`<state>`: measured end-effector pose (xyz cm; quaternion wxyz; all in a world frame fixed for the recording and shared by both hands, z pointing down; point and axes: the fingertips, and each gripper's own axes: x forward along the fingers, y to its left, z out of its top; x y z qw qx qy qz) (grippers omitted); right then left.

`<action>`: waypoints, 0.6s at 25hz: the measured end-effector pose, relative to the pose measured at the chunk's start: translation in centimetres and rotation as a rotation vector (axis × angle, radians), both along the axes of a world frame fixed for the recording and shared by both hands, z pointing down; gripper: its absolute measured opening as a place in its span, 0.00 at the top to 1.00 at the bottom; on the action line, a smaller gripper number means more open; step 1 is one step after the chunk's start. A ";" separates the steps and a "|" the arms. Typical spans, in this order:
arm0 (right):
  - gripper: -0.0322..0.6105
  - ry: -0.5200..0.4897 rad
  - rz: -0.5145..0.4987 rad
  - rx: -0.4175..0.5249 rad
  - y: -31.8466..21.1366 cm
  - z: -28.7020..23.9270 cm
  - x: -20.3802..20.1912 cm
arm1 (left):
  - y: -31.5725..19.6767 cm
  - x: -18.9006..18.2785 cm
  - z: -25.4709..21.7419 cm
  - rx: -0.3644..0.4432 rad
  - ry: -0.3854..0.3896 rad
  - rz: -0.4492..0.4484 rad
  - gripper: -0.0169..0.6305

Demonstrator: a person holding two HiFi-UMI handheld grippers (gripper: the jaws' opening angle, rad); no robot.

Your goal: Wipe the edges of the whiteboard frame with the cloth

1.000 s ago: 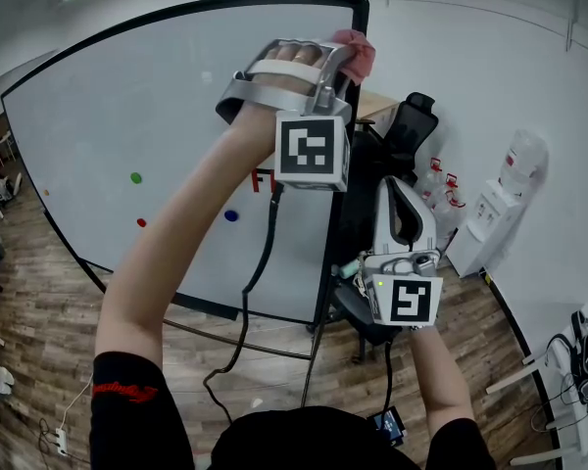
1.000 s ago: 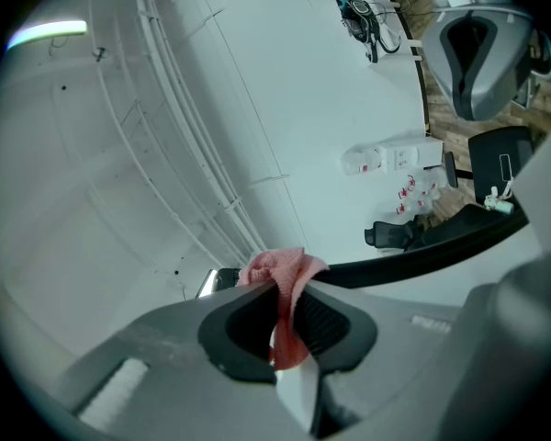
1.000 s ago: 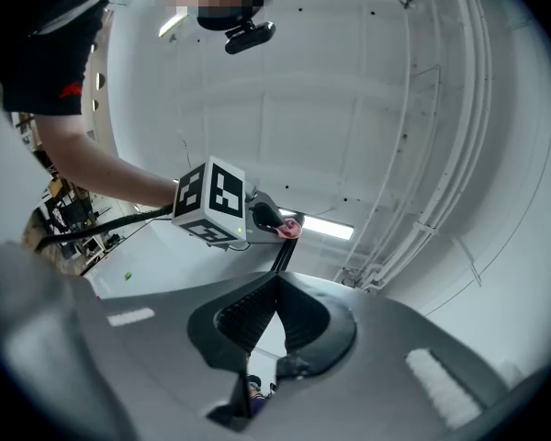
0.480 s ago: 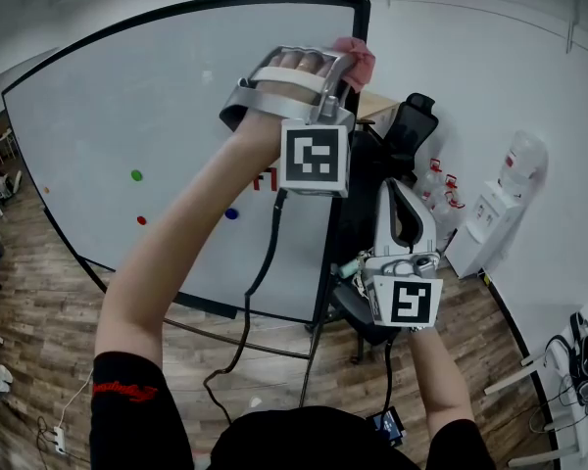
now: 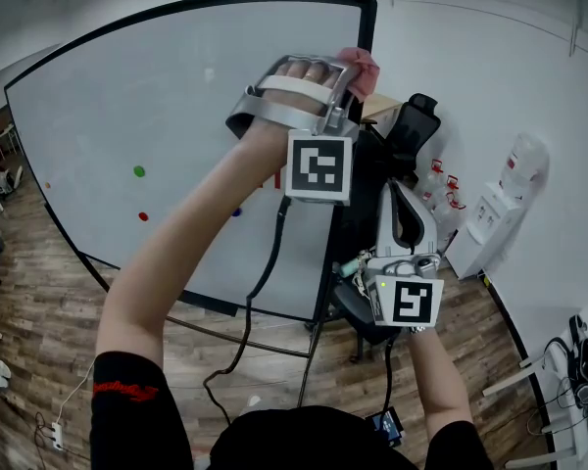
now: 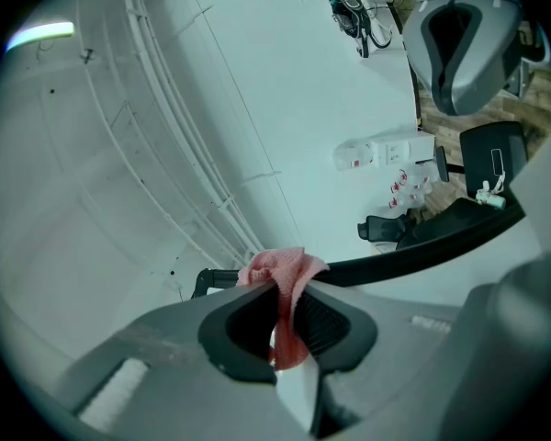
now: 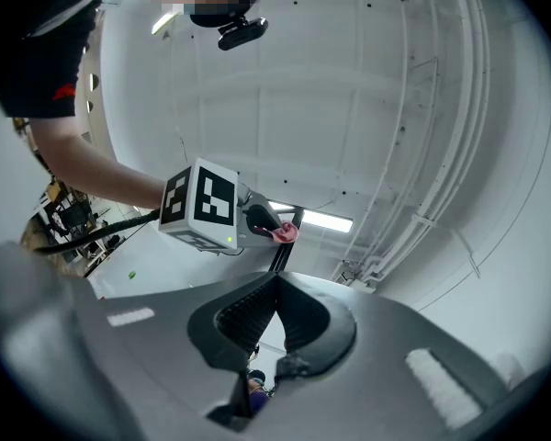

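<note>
Clamping cloth in left gripper, at whiteboard frame.

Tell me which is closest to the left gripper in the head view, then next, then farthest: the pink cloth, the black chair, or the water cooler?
1. The pink cloth: pinched in the left gripper.
2. The black chair: just to the right, lower down.
3. The water cooler: far right, by the wall.

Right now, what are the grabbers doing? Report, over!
Left gripper shut on pink cloth, at top right corner of whiteboard frame. Right gripper shut, empty, held low. Office chair behind the board's right edge, off the frame.
</note>
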<state>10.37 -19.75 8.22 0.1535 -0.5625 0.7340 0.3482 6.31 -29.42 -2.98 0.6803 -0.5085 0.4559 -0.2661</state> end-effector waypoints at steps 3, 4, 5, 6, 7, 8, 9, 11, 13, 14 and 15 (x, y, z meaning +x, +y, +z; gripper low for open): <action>0.95 0.003 -0.005 0.000 0.1 -0.1 -0.2 | 0.0 0.0 0.4 -0.007 -0.002 0.003 0.91; 0.95 0.005 -0.006 -0.001 0.1 -0.1 -0.3 | 0.0 -0.1 0.4 -0.004 -0.004 0.000 0.91; 0.95 0.006 -0.006 -0.003 0.2 0.0 -0.3 | 0.0 -0.2 0.4 -0.003 -0.006 -0.002 0.91; 0.95 0.006 -0.003 -0.006 0.1 0.1 -0.4 | 0.0 -0.2 0.5 -0.004 -0.007 -0.003 0.91; 0.95 0.006 0.002 -0.011 0.1 0.1 -0.3 | 0.0 -0.2 0.5 -0.005 -0.007 -0.003 0.91; 0.95 0.004 0.007 -0.016 0.1 0.3 -0.3 | 0.0 -0.2 0.6 -0.006 -0.006 -0.002 0.91; 0.95 0.004 0.008 -0.018 0.0 0.4 -0.3 | 0.1 -0.2 0.7 -0.006 -0.006 -0.002 0.91; 0.95 0.005 -0.001 -0.013 0.1 0.7 -0.3 | 0.1 -0.1 1.0 -0.002 -0.007 -0.004 0.91; 0.95 0.007 -0.004 -0.015 0.1 0.9 -0.3 | 0.1 -0.1 1.2 0.004 -0.008 -0.004 0.91; 0.95 0.008 0.000 -0.020 0.1 1.0 -0.4 | 0.1 -0.1 1.4 0.003 -0.008 -0.005 0.91; 0.95 0.007 0.006 -0.027 0.0 1.0 -0.4 | 0.1 -0.2 1.5 0.000 -0.008 -0.005 0.91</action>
